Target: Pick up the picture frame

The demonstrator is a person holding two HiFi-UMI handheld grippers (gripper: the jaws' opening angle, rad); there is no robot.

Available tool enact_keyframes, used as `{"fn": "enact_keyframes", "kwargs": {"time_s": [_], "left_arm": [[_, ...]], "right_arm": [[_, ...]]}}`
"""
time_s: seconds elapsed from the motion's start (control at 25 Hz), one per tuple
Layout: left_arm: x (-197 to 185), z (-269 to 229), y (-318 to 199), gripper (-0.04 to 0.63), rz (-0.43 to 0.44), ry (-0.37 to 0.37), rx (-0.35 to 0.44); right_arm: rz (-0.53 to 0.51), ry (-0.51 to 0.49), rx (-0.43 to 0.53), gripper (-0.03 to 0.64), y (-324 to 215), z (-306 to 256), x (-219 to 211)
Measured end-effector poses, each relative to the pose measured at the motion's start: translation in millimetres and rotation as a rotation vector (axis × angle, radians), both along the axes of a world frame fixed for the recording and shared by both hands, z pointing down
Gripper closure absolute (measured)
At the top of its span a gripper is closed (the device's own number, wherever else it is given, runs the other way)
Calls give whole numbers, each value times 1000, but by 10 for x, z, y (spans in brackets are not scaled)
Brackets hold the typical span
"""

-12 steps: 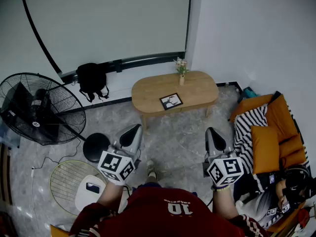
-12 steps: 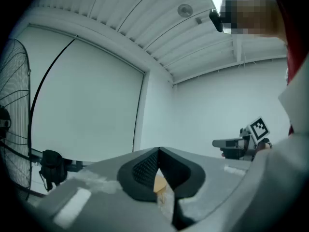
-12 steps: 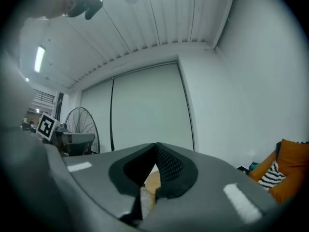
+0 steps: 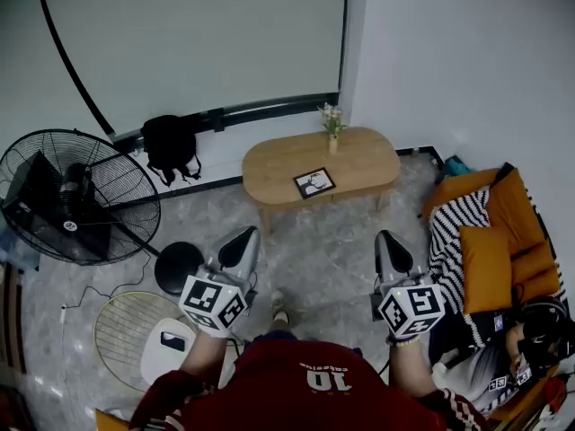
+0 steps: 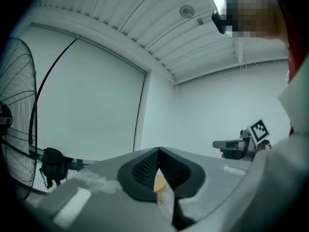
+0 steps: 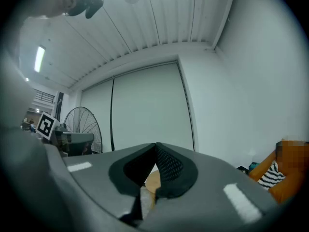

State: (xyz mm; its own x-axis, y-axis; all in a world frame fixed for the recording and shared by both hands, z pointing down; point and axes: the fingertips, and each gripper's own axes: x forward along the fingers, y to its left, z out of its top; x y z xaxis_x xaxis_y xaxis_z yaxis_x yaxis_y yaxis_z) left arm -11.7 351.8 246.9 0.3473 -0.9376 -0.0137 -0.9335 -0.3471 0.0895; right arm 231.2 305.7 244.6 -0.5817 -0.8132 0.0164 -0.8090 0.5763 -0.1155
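A small black picture frame [image 4: 314, 183] lies flat on the oval wooden coffee table [image 4: 269, 171] across the room in the head view. My left gripper [image 4: 243, 238] and right gripper [image 4: 387, 241] are held level in front of my body, well short of the table, both shut with nothing between the jaws. In the left gripper view the jaws of my left gripper [image 5: 158, 151] meet at the tips, with a sliver of the table [image 5: 160, 183] showing below them. The right gripper view shows my right gripper [image 6: 155, 145] with jaws touching too, above the table edge [image 6: 151, 182].
A small vase of flowers [image 4: 331, 130] stands at the table's back edge. A large black floor fan [image 4: 72, 196] and a black bag [image 4: 169, 145] are at the left. A wire fan guard [image 4: 135, 327] lies on the floor. Orange and striped cushions [image 4: 485, 241] sit at the right.
The view has shifted very slightly; both grippers stay in the same place and remain shut.
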Motion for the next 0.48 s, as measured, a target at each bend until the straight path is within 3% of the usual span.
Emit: {"fn": "enact_keyframes", "kwargs": {"time_s": [0.48], "left_arm": [[4, 19, 28, 592, 9, 6, -6]], "right_arm": [[-10, 5, 4, 623, 28, 7, -63]]}}
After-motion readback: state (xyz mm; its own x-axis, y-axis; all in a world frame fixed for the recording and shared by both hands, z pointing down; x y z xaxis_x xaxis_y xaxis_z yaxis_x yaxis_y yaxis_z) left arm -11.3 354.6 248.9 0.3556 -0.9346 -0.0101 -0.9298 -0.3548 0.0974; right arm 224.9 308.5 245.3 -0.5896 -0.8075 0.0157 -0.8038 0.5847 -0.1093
